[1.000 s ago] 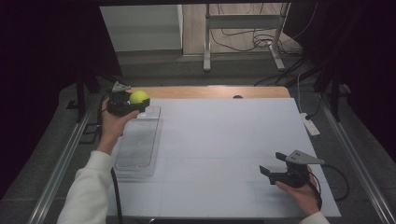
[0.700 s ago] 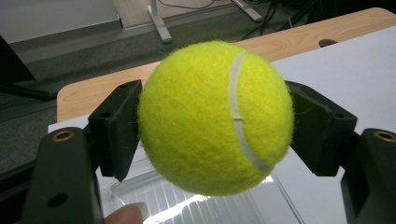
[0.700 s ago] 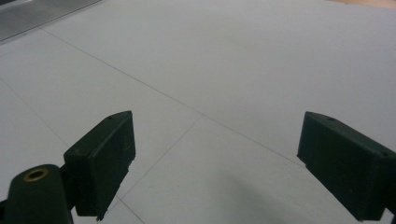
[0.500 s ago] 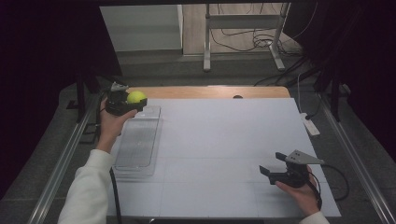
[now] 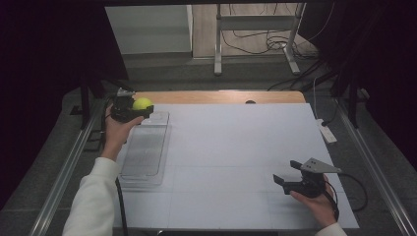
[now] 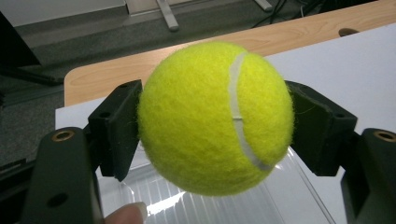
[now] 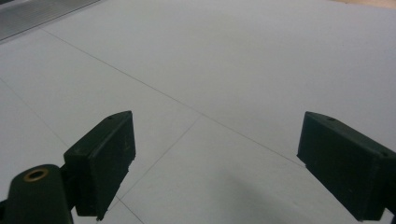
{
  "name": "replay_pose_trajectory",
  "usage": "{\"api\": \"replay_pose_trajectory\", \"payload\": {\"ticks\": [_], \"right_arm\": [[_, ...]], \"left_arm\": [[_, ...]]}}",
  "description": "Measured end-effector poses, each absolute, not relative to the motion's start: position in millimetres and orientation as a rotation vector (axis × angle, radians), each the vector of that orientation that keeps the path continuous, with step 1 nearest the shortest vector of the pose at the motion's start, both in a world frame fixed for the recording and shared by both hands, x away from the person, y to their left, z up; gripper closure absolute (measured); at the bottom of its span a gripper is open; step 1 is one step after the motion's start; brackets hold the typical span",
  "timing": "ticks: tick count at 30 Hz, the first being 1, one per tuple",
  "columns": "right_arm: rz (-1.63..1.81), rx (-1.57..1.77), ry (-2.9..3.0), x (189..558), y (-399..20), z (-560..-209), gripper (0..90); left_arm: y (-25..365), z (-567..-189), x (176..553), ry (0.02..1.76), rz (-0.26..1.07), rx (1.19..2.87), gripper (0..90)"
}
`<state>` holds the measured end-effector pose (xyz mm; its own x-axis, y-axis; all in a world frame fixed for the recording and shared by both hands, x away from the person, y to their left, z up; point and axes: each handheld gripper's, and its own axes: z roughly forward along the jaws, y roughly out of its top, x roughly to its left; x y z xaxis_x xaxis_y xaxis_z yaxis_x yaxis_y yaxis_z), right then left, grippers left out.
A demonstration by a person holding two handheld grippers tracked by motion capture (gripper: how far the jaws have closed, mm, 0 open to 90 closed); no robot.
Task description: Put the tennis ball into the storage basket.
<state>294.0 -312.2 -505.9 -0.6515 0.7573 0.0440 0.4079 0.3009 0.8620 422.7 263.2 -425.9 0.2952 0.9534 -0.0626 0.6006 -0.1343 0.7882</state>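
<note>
Pinching the tennis ball point(image 6: 215, 116), the left hand-held gripper point(image 5: 129, 111) shows its seam running top to bottom.

The tennis ball point(image 6: 215, 116) has a fuzzy, matt yellow felt cover with a smooth pale seam. The left gripper point(image 6: 215, 135) has matt black plastic jaws, faintly grainy, with small brass-coloured metal inserts. The clear tray point(image 5: 143, 152) on the left is glossy transparent plastic with fine ribs that catch the light. The surface point(image 5: 246, 157) is smooth, matt white sheet, and its far edge point(image 5: 216, 96) shows light, satin wood grain. The sleeve point(image 5: 96, 201) looks like soft white cloth.
</note>
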Motion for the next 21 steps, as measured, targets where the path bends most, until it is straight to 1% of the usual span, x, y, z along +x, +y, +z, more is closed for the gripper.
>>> {"api": "replay_pose_trajectory", "payload": {"ticks": [21], "right_arm": [[1.291,1.044,2.204,294,-312,-506,11.7]], "left_arm": [[269,-442,431,1.464,0.588,1.880,26.4]]}}
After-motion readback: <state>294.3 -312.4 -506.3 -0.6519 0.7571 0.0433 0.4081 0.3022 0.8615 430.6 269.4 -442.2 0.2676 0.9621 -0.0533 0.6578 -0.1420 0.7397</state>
